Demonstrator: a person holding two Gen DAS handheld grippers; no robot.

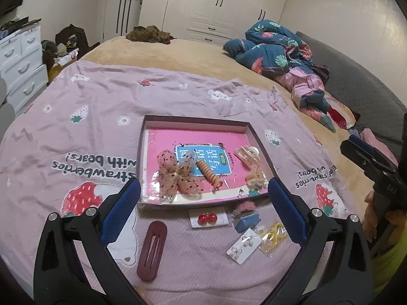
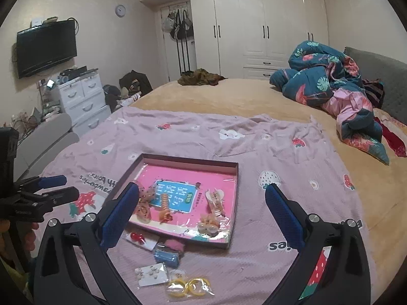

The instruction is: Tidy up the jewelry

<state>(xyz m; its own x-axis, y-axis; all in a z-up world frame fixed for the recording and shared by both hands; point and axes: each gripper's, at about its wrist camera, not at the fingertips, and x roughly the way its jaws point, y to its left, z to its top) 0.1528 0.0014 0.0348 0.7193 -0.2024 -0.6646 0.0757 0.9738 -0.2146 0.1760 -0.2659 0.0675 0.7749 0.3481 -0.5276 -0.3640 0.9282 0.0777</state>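
Both grippers wide open, holding nothing: left gripper (image 1: 204,190) and right gripper (image 2: 202,197) lower centre. Tray (image 1: 195,121) mid-frame holds bow (image 1: 178,175), claw clip (image 1: 250,162).

Both cameras look down from close above the bed, facing the wardrobe. Both see the shallow pink-lined cardboard tray (image 1: 257,137) (image 2: 235,178).

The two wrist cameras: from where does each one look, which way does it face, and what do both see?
Left wrist: sits on the left gripper, jaws open, facing across the bed at the tray; right gripper shows at the right edge.
Right wrist: sits on the right gripper, jaws open, facing the same tray from further right; left gripper shows at left.
Shared: tray, wardrobe.
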